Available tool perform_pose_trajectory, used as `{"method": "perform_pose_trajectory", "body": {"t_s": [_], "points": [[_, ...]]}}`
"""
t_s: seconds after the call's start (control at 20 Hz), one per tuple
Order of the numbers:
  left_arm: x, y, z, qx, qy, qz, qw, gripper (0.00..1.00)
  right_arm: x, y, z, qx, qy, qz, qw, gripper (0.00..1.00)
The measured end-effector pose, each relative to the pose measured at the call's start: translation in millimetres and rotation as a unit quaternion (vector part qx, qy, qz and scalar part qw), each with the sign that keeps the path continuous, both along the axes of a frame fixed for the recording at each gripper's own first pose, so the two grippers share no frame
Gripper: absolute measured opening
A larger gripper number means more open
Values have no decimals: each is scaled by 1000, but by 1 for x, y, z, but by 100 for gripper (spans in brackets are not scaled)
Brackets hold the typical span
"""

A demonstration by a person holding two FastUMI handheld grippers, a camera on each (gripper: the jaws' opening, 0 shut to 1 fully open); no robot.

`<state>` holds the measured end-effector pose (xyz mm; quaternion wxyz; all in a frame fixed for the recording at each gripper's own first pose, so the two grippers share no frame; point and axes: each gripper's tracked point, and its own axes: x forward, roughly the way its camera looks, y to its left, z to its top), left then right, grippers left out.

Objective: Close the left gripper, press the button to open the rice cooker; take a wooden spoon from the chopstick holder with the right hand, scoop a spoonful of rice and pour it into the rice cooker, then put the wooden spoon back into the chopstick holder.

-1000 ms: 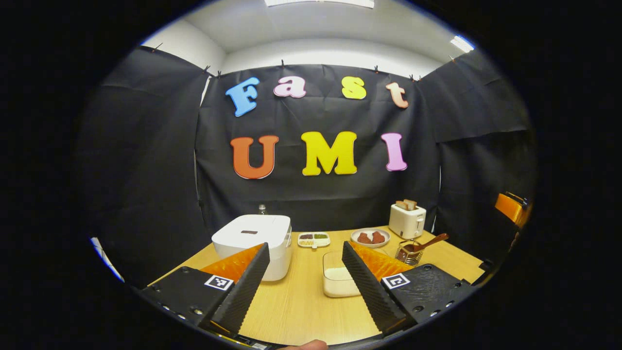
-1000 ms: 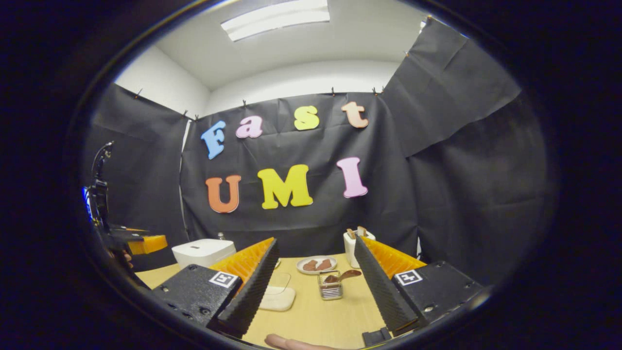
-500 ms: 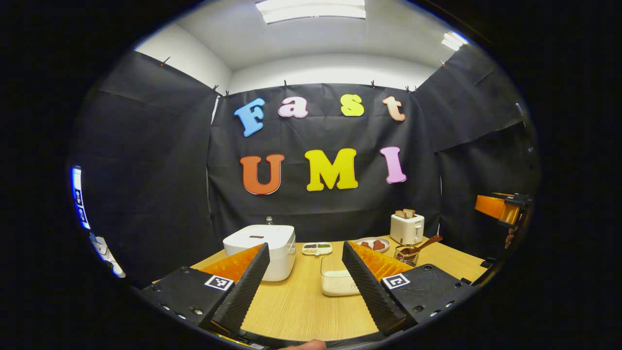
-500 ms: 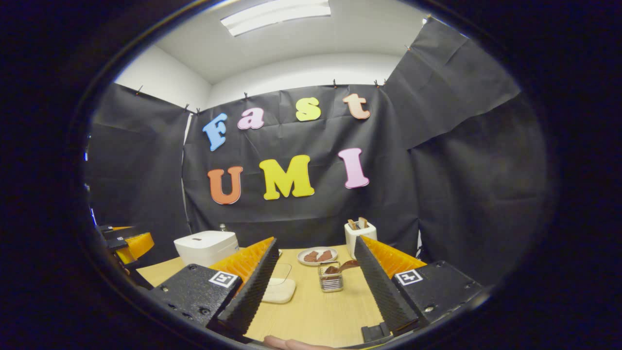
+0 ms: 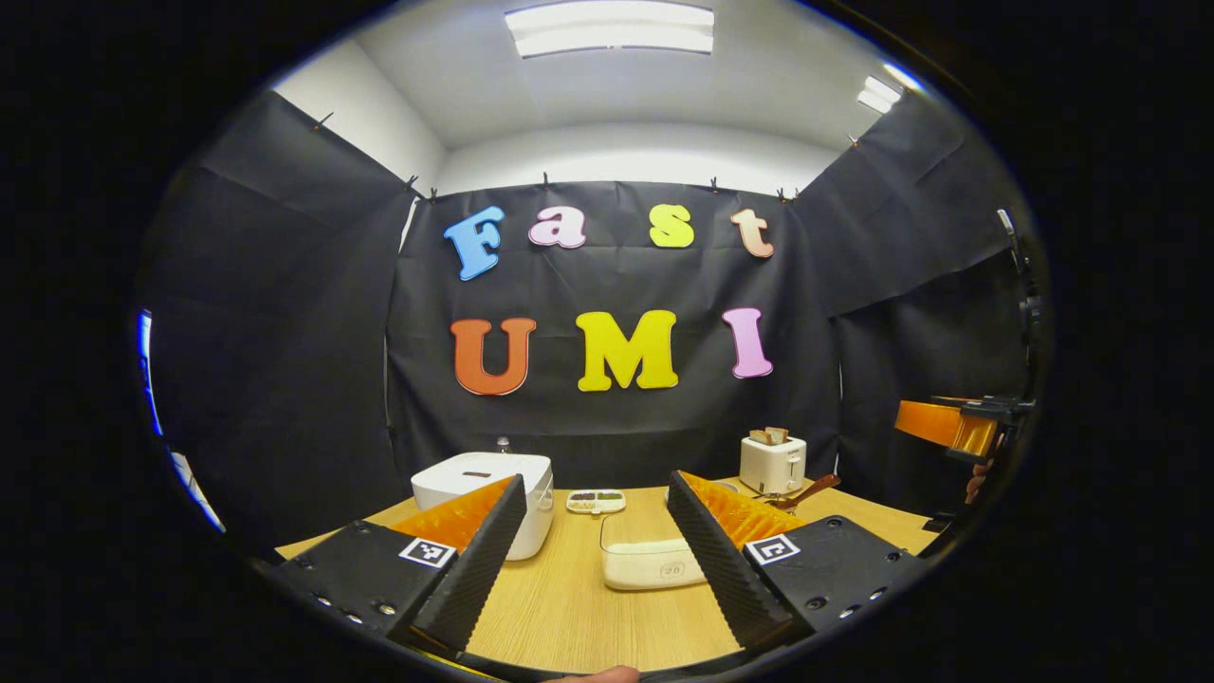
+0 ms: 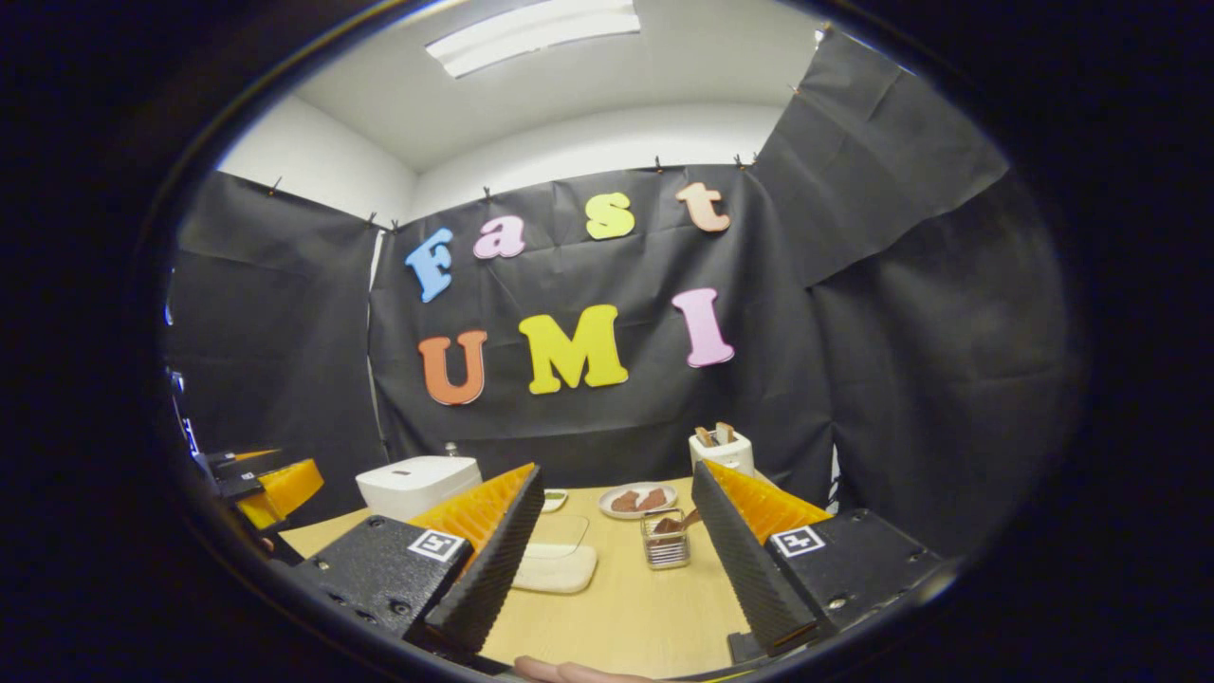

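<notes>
Overhead, both grippers' fingers apart.

**White appliances on pale wood**

The rice cooker is plain white with a small dark mark on its lid. The toaster is white too, with brown bread in its slots. The worktop is pale, light-grained wood. The rice box is clear, its contents white. The wooden spoon is reddish brown, and the chopstick holder is silvery wire.
</notes>
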<state>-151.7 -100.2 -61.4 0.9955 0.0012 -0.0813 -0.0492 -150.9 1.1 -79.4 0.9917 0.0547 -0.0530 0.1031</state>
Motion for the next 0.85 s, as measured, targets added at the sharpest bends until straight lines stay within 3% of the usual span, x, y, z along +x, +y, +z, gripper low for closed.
{"method": "perform_pose_trajectory", "body": {"t_s": [0.2, 0.25, 0.3, 0.85], "points": [[2, 8, -2, -2, 2, 9, 1000, 96, 0, 7, -1, -10, 0, 0, 1000, 100], [0, 8, -4, -5, 6, 6, 1000, 95, 0, 10, -2, -14, 0, 4, 1000, 94], [1, 7, -5, -9, 7, 4, 1000, 95, 0, 13, -3, -18, 0, 6, 1000, 100], [-1, 0, -14, -9, 4, -11, 1000, 96, 0, 25, -4, -31, -1, 5, 1000, 100]]}}
